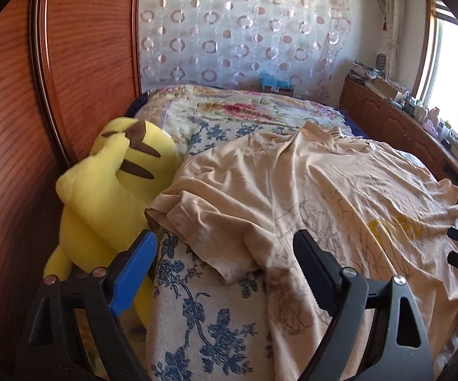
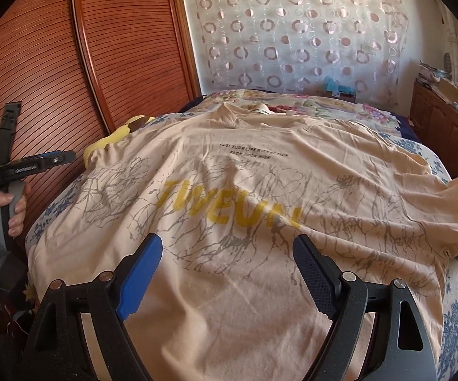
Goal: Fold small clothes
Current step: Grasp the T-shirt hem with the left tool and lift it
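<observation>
A peach T-shirt (image 2: pixel 245 190) with yellow lettering and grey branch print lies spread flat on the bed, collar toward the far wall. In the left wrist view the same T-shirt (image 1: pixel 308 184) shows its left sleeve (image 1: pixel 210 231) rumpled near the bed's edge. My left gripper (image 1: pixel 225 247) hovers open just above that sleeve, nothing between its fingers. My right gripper (image 2: pixel 227 250) stands open over the shirt's lower middle, near the hem, also with nothing in it. The left gripper (image 2: pixel 32 163) appears at the far left of the right wrist view, held by a hand (image 2: pixel 3 209).
A yellow plush toy (image 1: pixel 111 190) leans at the bed's left edge against a wooden wardrobe (image 1: pixel 22 127). A blue-flowered bedspread (image 1: pixel 203 317) covers the bed; a floral quilt (image 1: pixel 245 108) lies at the head. A cluttered wooden cabinet (image 1: pixel 397 120) runs along the right under a window.
</observation>
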A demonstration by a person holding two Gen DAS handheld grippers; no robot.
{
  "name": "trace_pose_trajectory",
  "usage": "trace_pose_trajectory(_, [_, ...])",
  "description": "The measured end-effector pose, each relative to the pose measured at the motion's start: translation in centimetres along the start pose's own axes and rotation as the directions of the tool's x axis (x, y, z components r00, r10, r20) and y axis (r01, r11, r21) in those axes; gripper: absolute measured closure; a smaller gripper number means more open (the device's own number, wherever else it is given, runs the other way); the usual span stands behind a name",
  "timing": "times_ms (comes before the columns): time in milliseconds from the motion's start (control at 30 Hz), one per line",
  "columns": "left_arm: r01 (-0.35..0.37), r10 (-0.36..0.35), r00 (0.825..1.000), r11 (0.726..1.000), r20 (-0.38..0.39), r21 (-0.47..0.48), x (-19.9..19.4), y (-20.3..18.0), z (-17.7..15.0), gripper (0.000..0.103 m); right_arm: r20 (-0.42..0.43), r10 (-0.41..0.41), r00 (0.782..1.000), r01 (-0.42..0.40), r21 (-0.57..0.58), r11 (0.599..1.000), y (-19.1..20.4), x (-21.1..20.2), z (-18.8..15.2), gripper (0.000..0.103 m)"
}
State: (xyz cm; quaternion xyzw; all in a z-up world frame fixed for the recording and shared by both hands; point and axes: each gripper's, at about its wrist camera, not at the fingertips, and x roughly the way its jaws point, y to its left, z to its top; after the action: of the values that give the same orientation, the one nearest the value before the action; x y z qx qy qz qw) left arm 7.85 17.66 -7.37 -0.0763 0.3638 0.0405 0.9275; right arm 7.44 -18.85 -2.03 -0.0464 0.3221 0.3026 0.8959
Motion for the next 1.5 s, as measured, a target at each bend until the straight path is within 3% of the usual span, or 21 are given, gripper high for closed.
trace_pose_trajectory(233, [0.055, -0.068, 0.994, 0.989, -0.090, -0.138, 4.1, 3.2, 1.3, 0.029, 0.004, 0.015, 1.000, -0.015, -0.012, 1.000, 0.1, 0.7, -0.7, 0.017])
trace_pose_trajectory(467, [0.045, -0.070, 0.984, 0.987, -0.161, -0.156, 6.9, 3.4, 2.3, 0.039, -0.001, 0.012, 1.000, -0.012, -0.023, 1.000, 0.4, 1.0, -0.8, 0.017])
trace_pose_trajectory(567, [0.003, -0.029, 0.976, 0.993, -0.217, -0.121, 7.9, 3.4, 2.5, 0.058, 0.003, 0.015, 1.000, -0.015, -0.017, 1.000, 0.4, 0.9, -0.9, 0.017])
trace_pose_trajectory(633, [-0.010, -0.007, 0.977, 0.997, -0.214, -0.076, 7.7, 3.2, 2.6, 0.063, 0.011, 0.025, 1.000, -0.024, -0.006, 1.000, 0.4, 0.6, -1.0, 0.017])
trace_pose_trajectory(800, [-0.054, 0.050, 0.981, 0.998, -0.188, -0.017, 6.8, 3.5, 2.9, 0.093, 0.023, 0.027, 0.999, -0.027, 0.007, 1.000, 0.2, 0.2, -1.1, 0.017])
trace_pose_trajectory(933, [-0.048, 0.052, 0.991, 0.998, -0.125, 0.029, 5.2, 2.5, 4.0, 0.097, 0.025, 0.028, 0.999, -0.029, 0.012, 1.000, 0.2, 0.1, -1.3, 0.017])
trace_pose_trajectory(1200, [0.039, -0.030, 0.997, 0.991, -0.069, 0.131, 3.5, -3.3, 7.5, 0.099, 0.036, 0.028, 0.999, -0.029, 0.024, 0.999, -0.1, -0.2, -1.3, 0.017])
trace_pose_trajectory(1400, [0.154, -0.150, 0.988, 0.959, -0.035, 0.236, 1.1, -10.3, 9.3, 0.099, 0.038, 0.032, 0.999, -0.033, 0.036, 0.999, -0.6, -0.3, -1.4, 0.017])
trace_pose_trajectory(1500, [0.164, -0.171, 0.985, 0.947, 0.003, 0.275, -0.7, -12.6, 9.4, 0.098, 0.032, 0.034, 0.999, -0.035, 0.038, 0.999, -0.7, -0.2, -1.5, 0.017])
